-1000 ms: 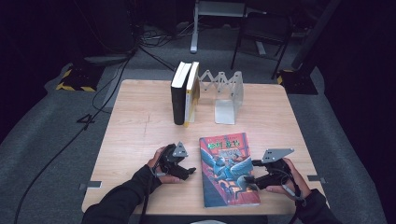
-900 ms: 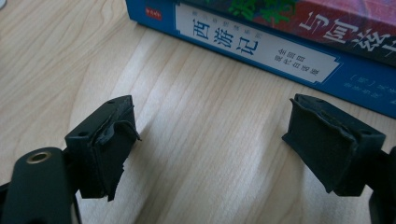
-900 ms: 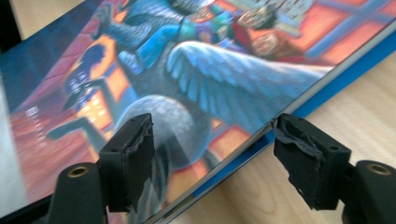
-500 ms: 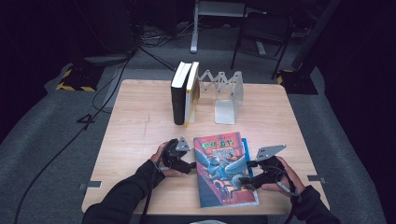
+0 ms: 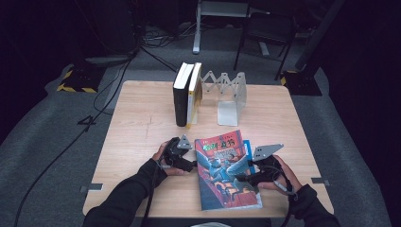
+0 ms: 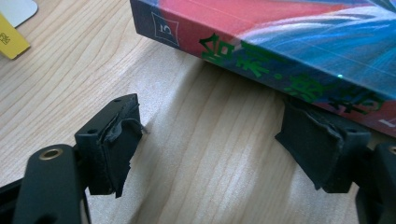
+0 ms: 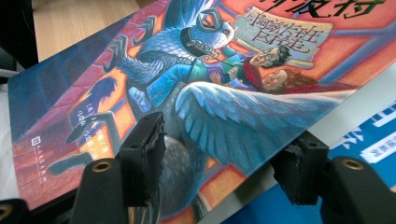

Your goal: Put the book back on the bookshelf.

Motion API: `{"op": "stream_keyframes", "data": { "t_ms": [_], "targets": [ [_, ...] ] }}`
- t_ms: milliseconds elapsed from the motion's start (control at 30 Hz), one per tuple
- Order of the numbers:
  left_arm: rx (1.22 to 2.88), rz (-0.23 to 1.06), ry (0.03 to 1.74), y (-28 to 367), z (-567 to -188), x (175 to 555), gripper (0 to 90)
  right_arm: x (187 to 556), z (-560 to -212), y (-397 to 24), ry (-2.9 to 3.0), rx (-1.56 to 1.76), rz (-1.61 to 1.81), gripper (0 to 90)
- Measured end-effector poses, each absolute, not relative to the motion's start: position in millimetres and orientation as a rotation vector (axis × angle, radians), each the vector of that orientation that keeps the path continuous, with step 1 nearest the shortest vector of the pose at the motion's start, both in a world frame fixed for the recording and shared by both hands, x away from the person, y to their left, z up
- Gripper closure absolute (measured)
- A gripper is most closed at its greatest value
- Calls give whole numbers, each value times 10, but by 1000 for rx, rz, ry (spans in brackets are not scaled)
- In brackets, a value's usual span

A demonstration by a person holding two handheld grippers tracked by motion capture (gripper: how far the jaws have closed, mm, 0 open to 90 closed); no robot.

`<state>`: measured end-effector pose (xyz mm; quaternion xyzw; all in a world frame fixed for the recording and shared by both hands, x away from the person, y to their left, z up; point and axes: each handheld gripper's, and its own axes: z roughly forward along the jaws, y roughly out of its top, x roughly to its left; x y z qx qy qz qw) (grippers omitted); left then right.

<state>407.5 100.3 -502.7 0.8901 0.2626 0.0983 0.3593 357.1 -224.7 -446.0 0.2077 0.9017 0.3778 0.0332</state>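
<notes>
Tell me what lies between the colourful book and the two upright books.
Only bare wooden table lies between the colourful book and the upright books, seen in the high view.

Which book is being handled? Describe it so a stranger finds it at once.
On the wooden table, look at the near edge between the left gripper and right gripper. The illustrated book lies flat there, red with a blue winged creature, unlike the upright books behind.

The high view looks forward and down from above the person's side, taking in the whole table (image 5: 142,123). Each tool camera sits low and very close, looking along its 2 jaws. All 3 views share the illustrated paperback (image 5: 227,172) (image 6: 289,42) (image 7: 196,84).
</notes>
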Motion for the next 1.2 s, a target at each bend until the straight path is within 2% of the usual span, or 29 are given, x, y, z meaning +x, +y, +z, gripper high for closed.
{"op": "stream_keyframes", "data": {
  "t_ms": [133, 267, 600, 833, 1033, 1100, 1200],
  "targets": [
    [2298, 249, 671, 1019, -5025, 4073, 202, 3561, -4404, -2330, 2750, 708, 1089, 335],
    [2319, 233, 647, 1035, -5014, 4061, 196, 3562, -4515, -2395, 2833, 792, 1083, 267],
    [2328, 221, 616, 1033, -5008, 4054, 217, 3591, -4545, -2380, 2860, 779, 1110, 219],
    [2318, 218, 605, 1039, -5019, 4061, 217, 3662, -4553, -2415, 2846, 802, 1212, 310],
    [2302, 217, 615, 1052, -5027, 4068, 220, 3688, -4540, -2409, 2839, 792, 1232, 336],
    [2292, 222, 624, 1063, -5028, 4073, 243, 3707, -4547, -2419, 2824, 799, 1255, 400],
    [2292, 224, 626, 1069, -5027, 4081, 258, 3730, -4528, -2413, 2797, 794, 1293, 437]
  ]
}}
